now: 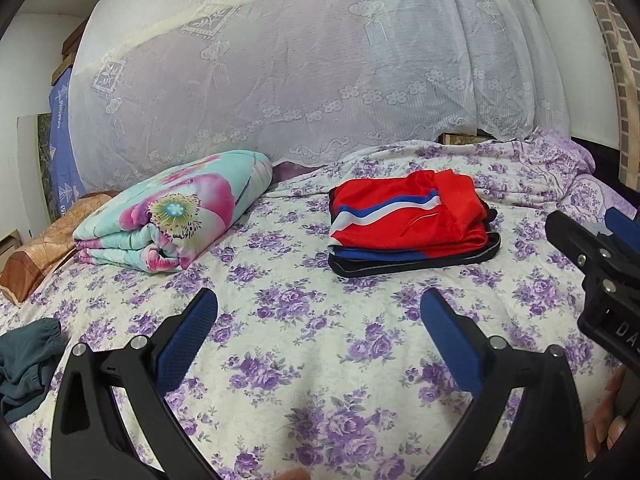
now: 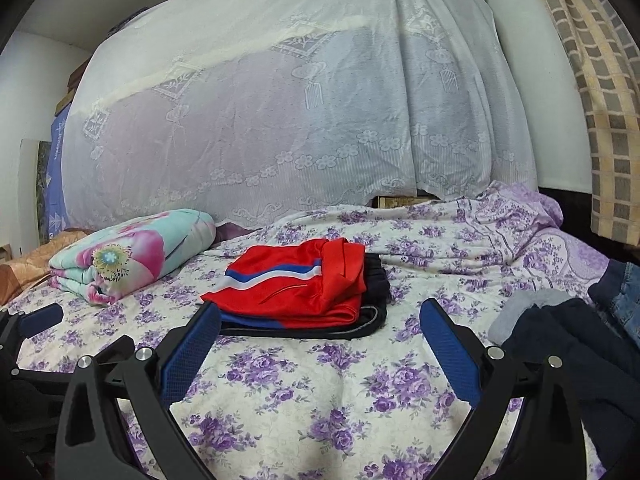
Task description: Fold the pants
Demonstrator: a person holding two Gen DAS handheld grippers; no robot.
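At the far left edge of the bed a crumpled teal-grey garment with elastic cuffs (image 1: pixel 24 364) lies unfolded, apparently pants waiting their turn. Behind it sits a rolled turquoise-and-pink floral quilt (image 1: pixel 168 212). The left gripper (image 1: pixel 320 312) hovers over the purple-rose bedsheet (image 1: pixel 304 344), jaws spread wide, holding nothing. Further back, near the middle, rests a neat stack: folded red satin shorts with a blue-and-white stripe (image 1: pixel 404 212) lying on a folded dark garment (image 1: pixel 416 262). The right gripper (image 2: pixel 320 320) hangs just in front of that stack, jaws likewise released and empty. On the right lies a loose heap of dark navy clothing (image 2: pixel 568 332) with something grey and a bit of blue denim (image 2: pixel 624 296) beside it.

My guess is the next pair comes from one of the heaps. The worry: the right heap is tangled, so a pinch could drag up two garments at once, and a careless sweep could knock the finished stack askew.
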